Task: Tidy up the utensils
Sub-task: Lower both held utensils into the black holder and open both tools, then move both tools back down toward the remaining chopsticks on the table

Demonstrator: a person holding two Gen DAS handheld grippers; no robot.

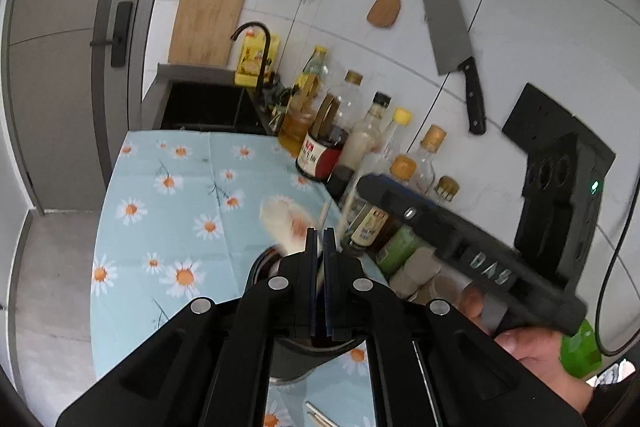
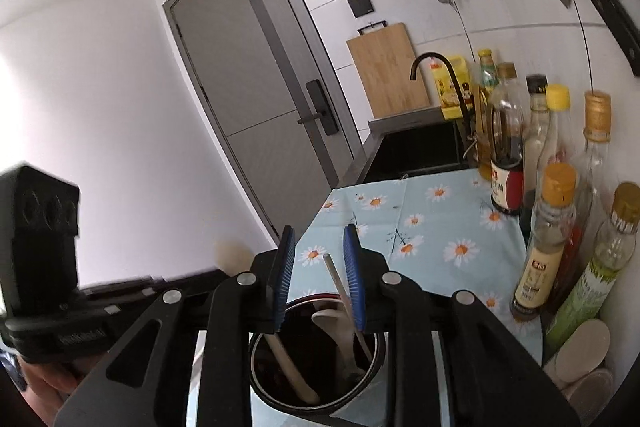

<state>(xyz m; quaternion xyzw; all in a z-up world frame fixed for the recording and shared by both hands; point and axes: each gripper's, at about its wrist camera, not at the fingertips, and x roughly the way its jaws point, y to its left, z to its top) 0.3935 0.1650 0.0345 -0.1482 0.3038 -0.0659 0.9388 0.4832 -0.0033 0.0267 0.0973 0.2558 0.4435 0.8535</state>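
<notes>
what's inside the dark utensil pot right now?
In the pot: a wooden handle, a white spoon and a thin white stick. The pot's bottom is hidden.

We are looking at a counter draped in a pale blue daisy-print tablecloth (image 2: 432, 227). A dark round utensil holder (image 2: 316, 355) is standing on it at the near edge. A row of sauce and oil bottles (image 2: 508, 155) is lining the wall side, and we are seeing lidded jars (image 2: 584, 351) sitting beside them at the near end.

Bright daylight, fisheye-warped edges, motion blur, left wall overexposed.
</notes>
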